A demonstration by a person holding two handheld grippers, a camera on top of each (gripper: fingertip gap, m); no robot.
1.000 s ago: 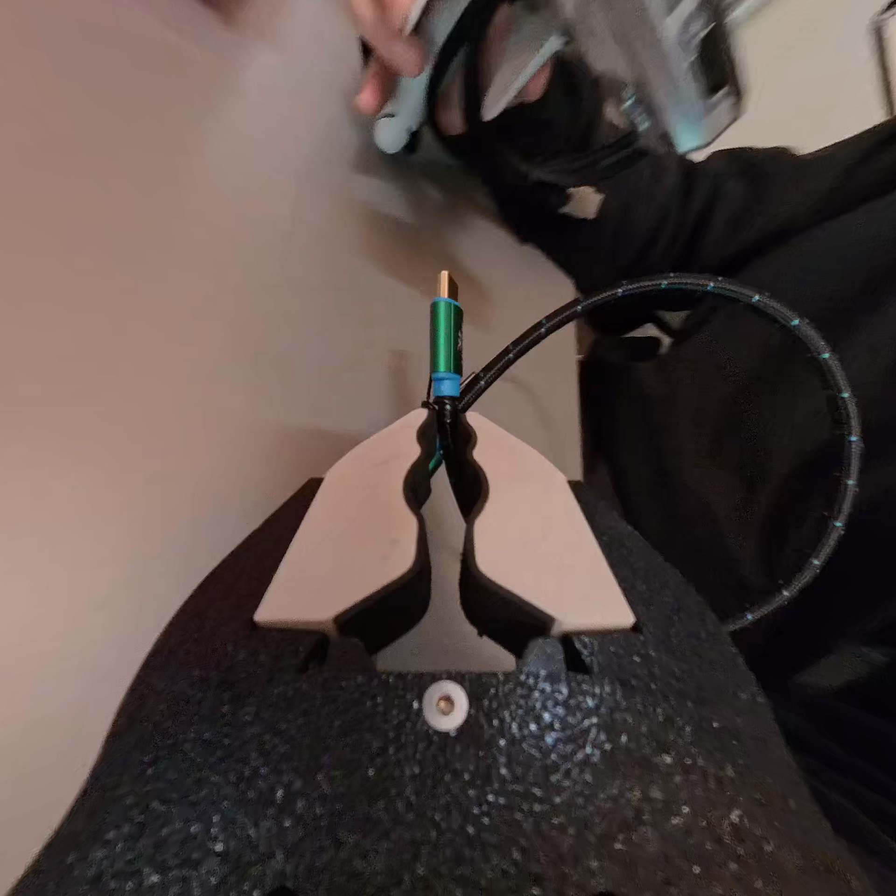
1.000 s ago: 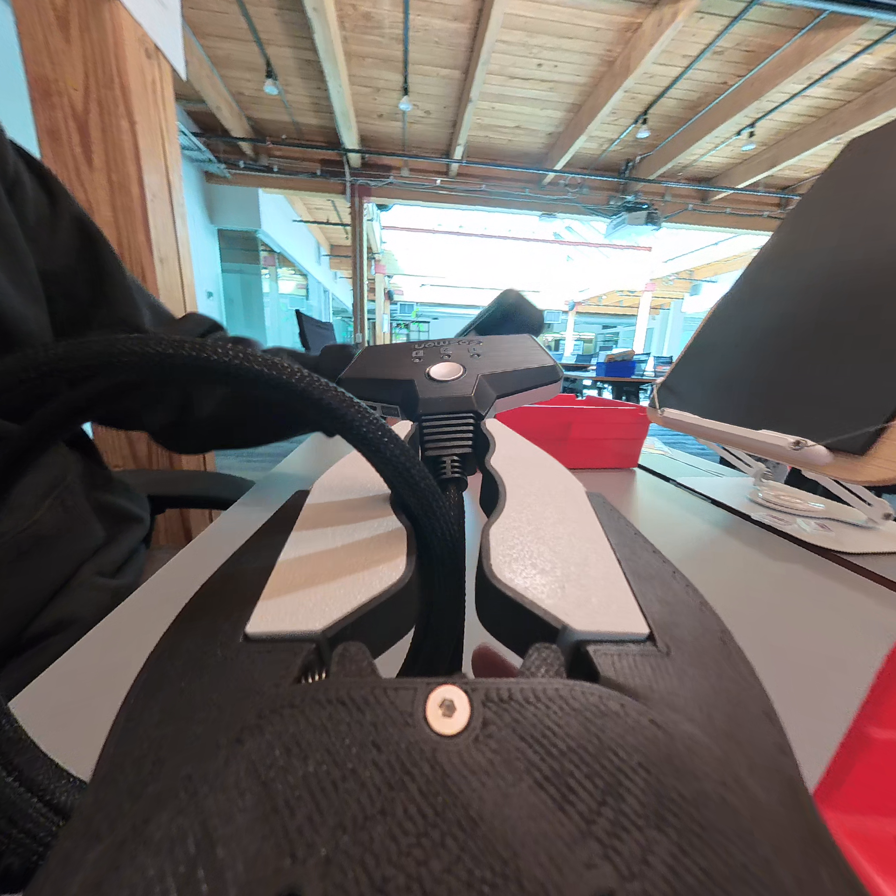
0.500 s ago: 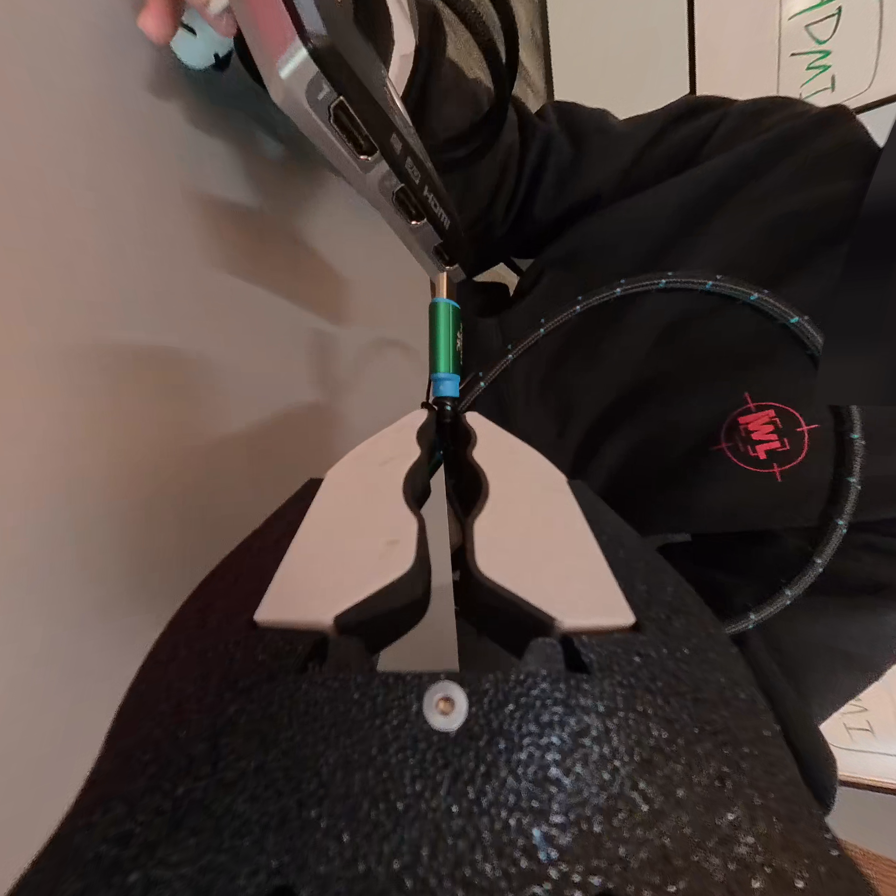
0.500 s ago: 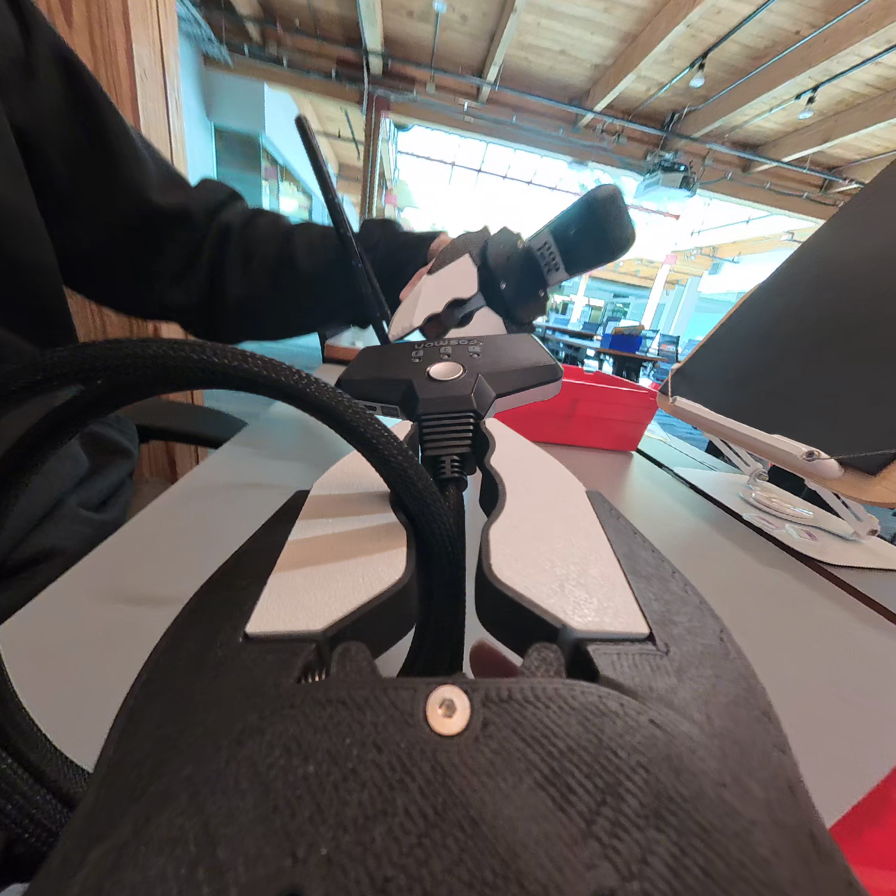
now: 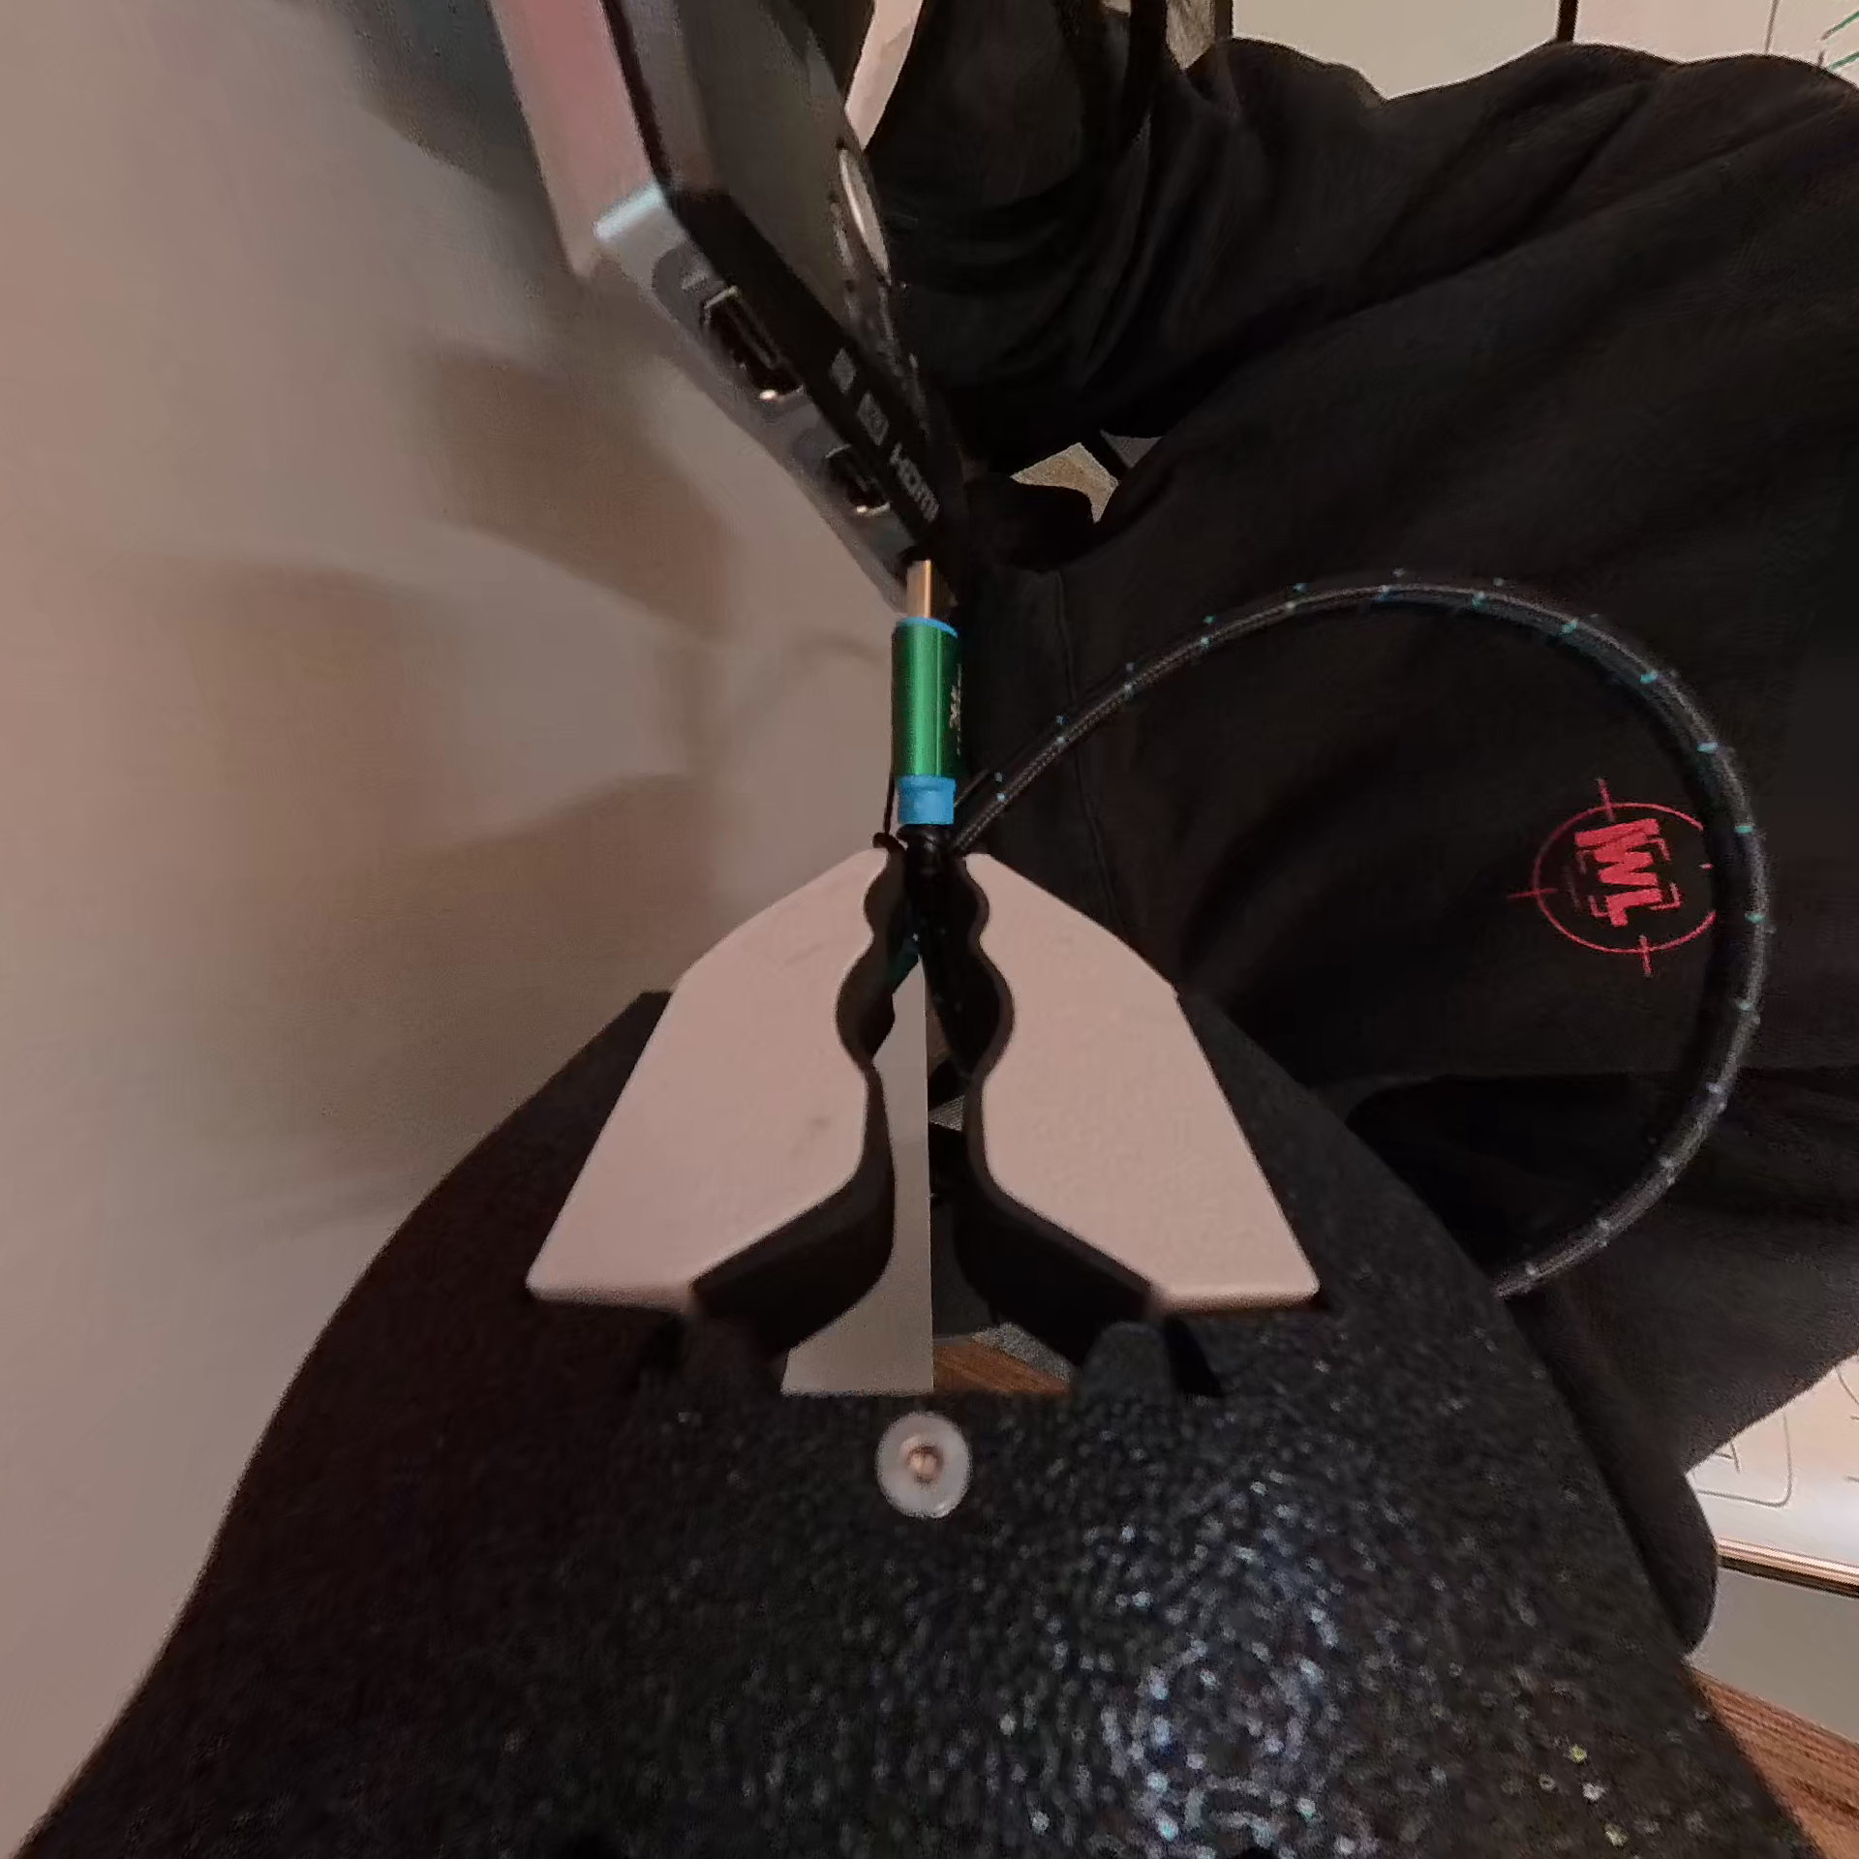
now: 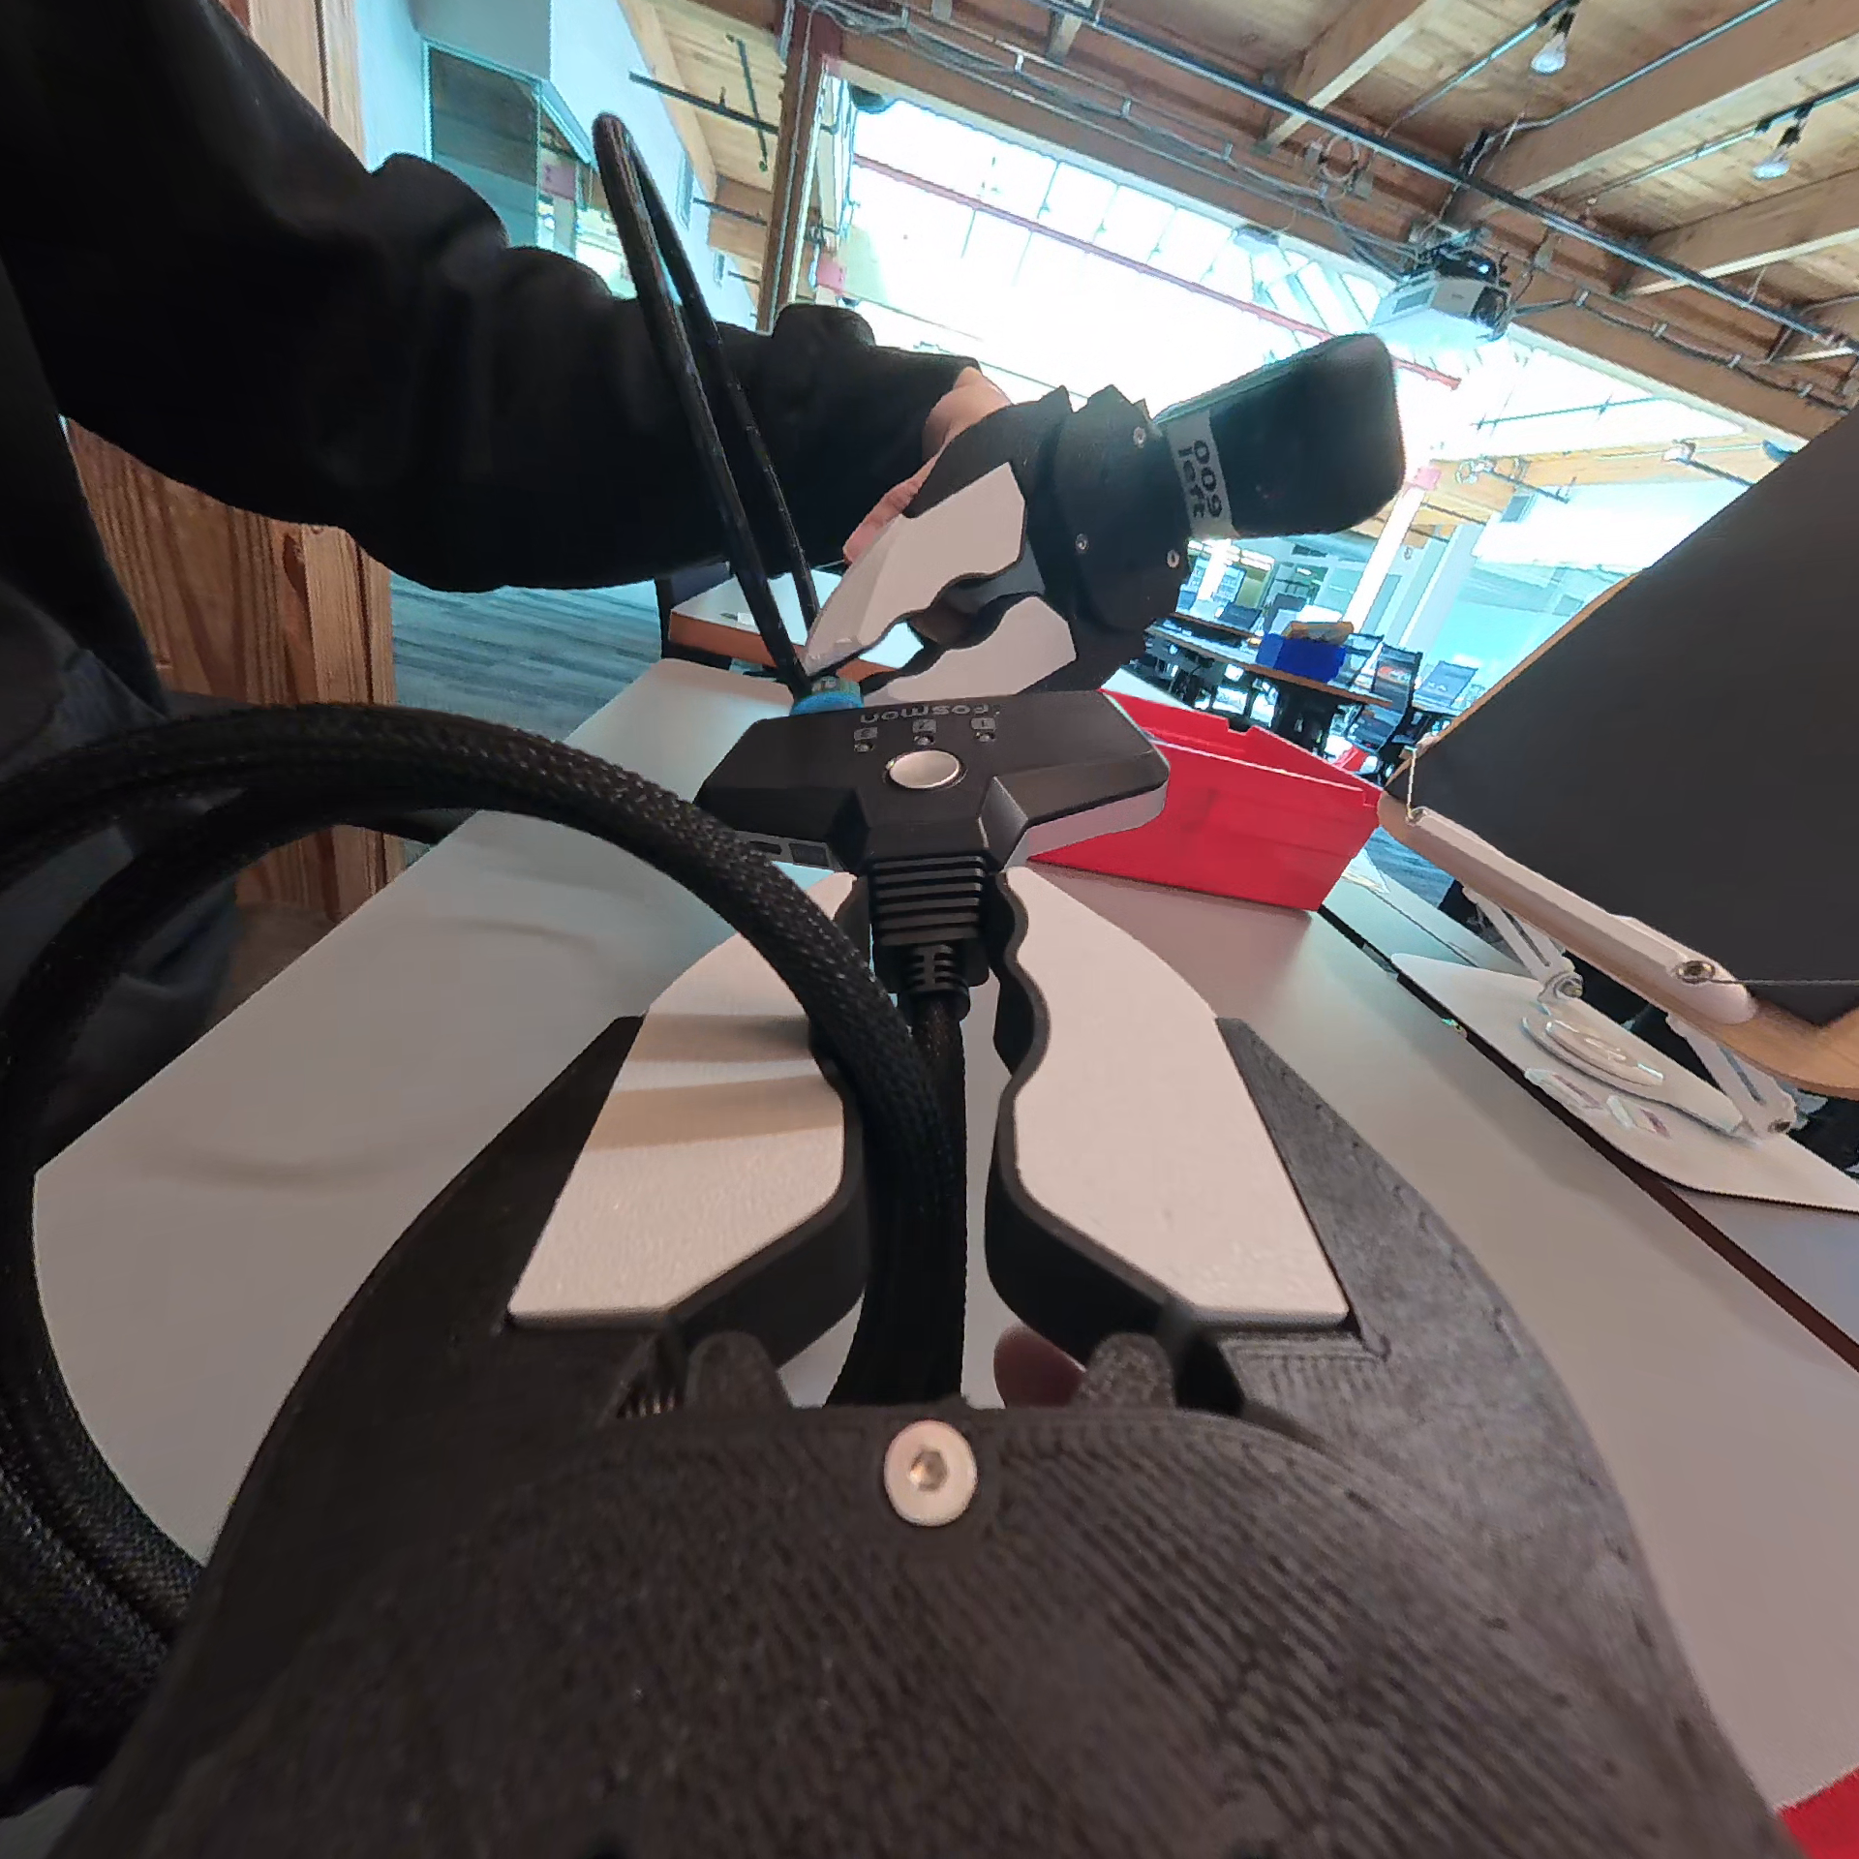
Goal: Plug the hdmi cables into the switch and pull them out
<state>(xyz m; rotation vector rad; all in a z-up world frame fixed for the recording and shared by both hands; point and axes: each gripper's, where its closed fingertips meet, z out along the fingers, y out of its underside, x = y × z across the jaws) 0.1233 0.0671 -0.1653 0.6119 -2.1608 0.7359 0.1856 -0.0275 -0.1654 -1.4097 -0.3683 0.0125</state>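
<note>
My left gripper (image 5: 925,855) is shut on a black braided HDMI cable (image 5: 1730,905) just behind its green plug (image 5: 927,709). The plug's metal tip (image 5: 919,592) touches the corner port of the switch (image 5: 744,251); two ports beside it stand open. My right gripper (image 6: 931,925) is shut on the switch's own thick black cable (image 6: 931,1086) at its ribbed strain relief and holds the black switch (image 6: 936,765) above the table. In the right wrist view the left gripper (image 6: 840,664) comes down behind the switch, where a blue band of the plug (image 6: 830,694) shows.
A grey table (image 6: 332,1026) lies under both grippers. A red bin (image 6: 1227,835) stands behind the switch. A dark tilted panel on a white stand (image 6: 1569,905) is at the right. A person's black sleeve (image 6: 423,382) and torso (image 5: 1408,503) are close by.
The switch and the green plug have come together: a second ago they were apart, now the plug's tip is at the corner port. Both grippers stayed shut on their cables.
</note>
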